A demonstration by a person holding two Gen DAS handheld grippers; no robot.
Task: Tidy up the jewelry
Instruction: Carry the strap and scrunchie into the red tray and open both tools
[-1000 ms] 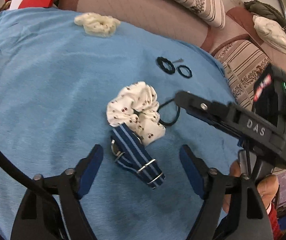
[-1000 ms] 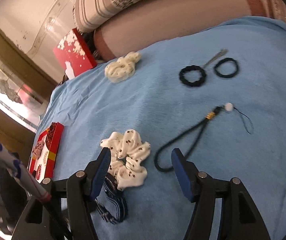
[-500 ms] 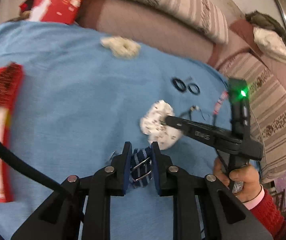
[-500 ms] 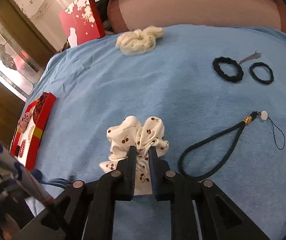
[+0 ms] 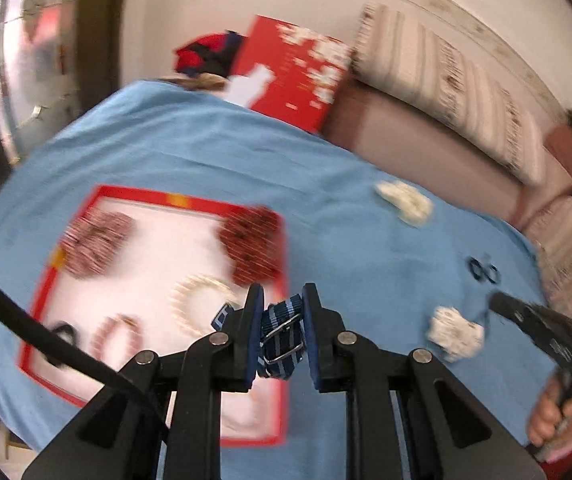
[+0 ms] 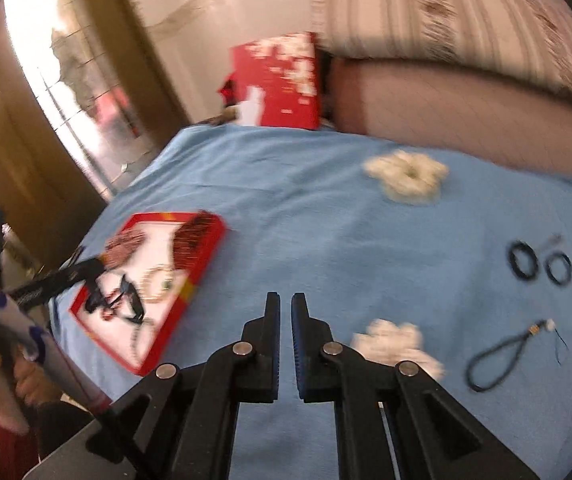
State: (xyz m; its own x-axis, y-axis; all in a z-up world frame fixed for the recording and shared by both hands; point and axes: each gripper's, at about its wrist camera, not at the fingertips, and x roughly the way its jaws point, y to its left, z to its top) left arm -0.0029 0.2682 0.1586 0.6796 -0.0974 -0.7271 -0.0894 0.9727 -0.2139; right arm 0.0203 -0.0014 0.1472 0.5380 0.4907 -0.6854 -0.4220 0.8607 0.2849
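My left gripper [image 5: 282, 308] is shut on a blue striped strap [image 5: 282, 336] with metal buckles and holds it over the right edge of the red-rimmed jewelry tray [image 5: 158, 196]. The tray holds dark red scrunchies [image 5: 252, 246], a pearl bracelet [image 5: 198, 300] and other pieces. My right gripper [image 6: 282, 312] is shut and empty above the blue cloth. The white cherry-print scrunchie [image 6: 395, 344] lies just right of it; it also shows in the left wrist view [image 5: 453, 334]. The tray [image 6: 206, 256] lies to its left.
A cream scrunchie [image 6: 405, 176], two black hair ties [image 6: 523, 260], a small clip and a black cord loop [image 6: 497, 360] lie on the blue cloth [image 6: 325, 240]. A red gift box [image 6: 282, 84] and a sofa with a striped cushion stand behind.
My left gripper has carried the striped strap left to the tray. My right gripper has lifted off the cherry scrunchie, shut and empty, and swung left.
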